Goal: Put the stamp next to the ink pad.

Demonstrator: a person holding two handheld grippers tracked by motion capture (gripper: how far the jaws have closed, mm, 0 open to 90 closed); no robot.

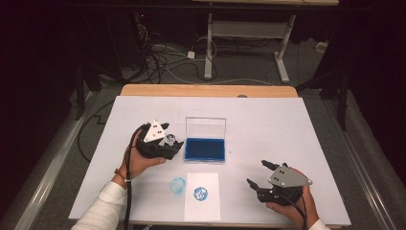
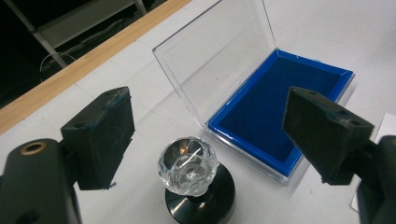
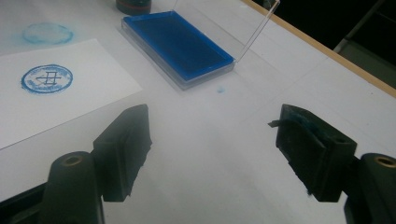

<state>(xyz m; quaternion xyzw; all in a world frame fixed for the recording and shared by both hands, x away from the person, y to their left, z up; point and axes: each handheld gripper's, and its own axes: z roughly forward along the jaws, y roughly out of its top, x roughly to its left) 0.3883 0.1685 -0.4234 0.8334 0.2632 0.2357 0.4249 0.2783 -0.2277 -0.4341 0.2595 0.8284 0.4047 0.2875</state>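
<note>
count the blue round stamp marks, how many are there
2: a crisp one on the paper sheet, and a faint smudged ring on the table just left of that sheet.

Dark room, grey floor point(image 1: 249, 72), tangled cables point(image 1: 158, 52)

The black round stamp base point(image 2: 201, 198) under the faceted clear knob runs off the left gripper view's bottom edge; the round blue print's point(image 1: 200, 193) inner design is too small to read from above; the white paper sheet point(image 3: 56, 88) is cut by the right gripper view's left edge.

**What is on the table**

There is one stamp point(image 2: 194, 182), one blue ink pad point(image 1: 205, 149) with one clear lid point(image 1: 205, 127), one paper point(image 1: 202, 196), two blue stamp marks, and two grippers, left point(image 1: 173, 143) and right point(image 1: 256, 174).
</note>
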